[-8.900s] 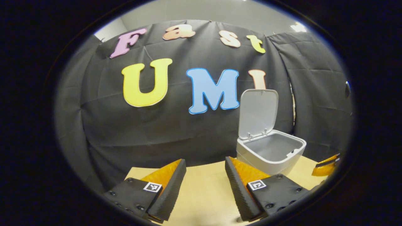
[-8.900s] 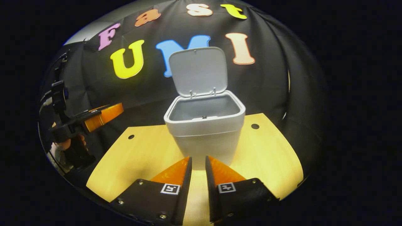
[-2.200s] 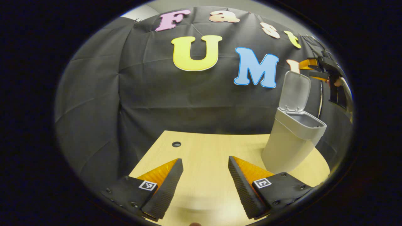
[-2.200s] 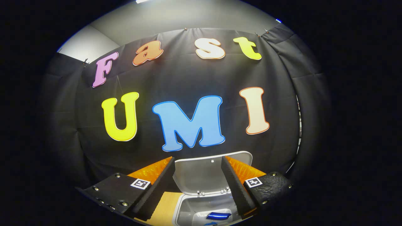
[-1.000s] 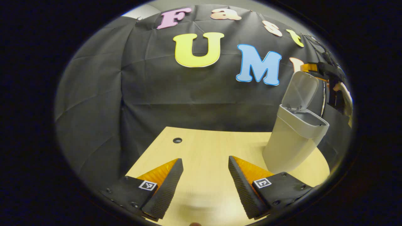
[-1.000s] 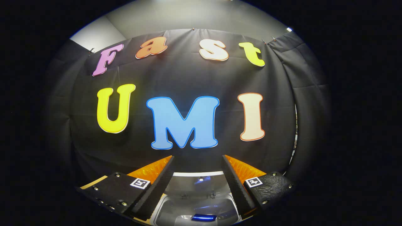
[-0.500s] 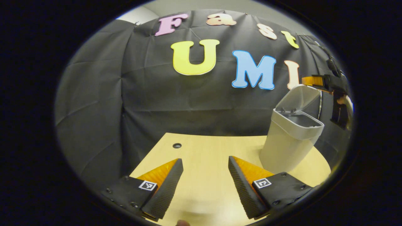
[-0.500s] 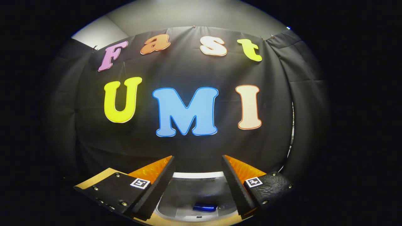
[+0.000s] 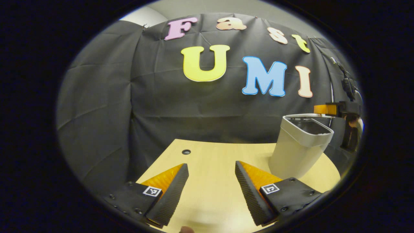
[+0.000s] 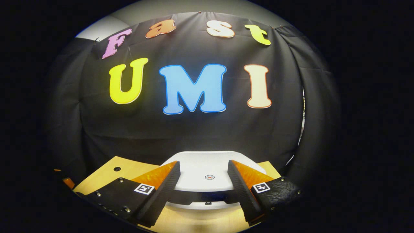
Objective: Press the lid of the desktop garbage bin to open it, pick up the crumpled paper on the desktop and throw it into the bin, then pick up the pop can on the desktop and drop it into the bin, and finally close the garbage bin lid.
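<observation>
The grey desktop bin (image 9: 299, 149) stands on the wooden table (image 9: 210, 155) at the right of the left gripper view. Its lid (image 10: 200, 173) lies almost flat, with a thin dark gap still showing along the front rim (image 10: 207, 204). My right gripper (image 10: 203, 165) is open just above the lid, one finger on each side of the small round mark (image 10: 209, 177). Seen from the left gripper view, the right gripper (image 9: 334, 109) sits over the bin's top, a hand (image 9: 353, 123) behind it. My left gripper (image 9: 209, 176) hovers open over bare table, holding nothing. The bin's contents are hidden.
A round cable hole (image 9: 186, 151) sits in the table near the far edge, left of the bin. The black cloth wall hangs close behind the table and bin. Bare tabletop stretches from the left gripper's fingers to the bin.
The lid has swung down from half raised to almost flat, and the right gripper has come down with it. The left gripper has barely moved.
</observation>
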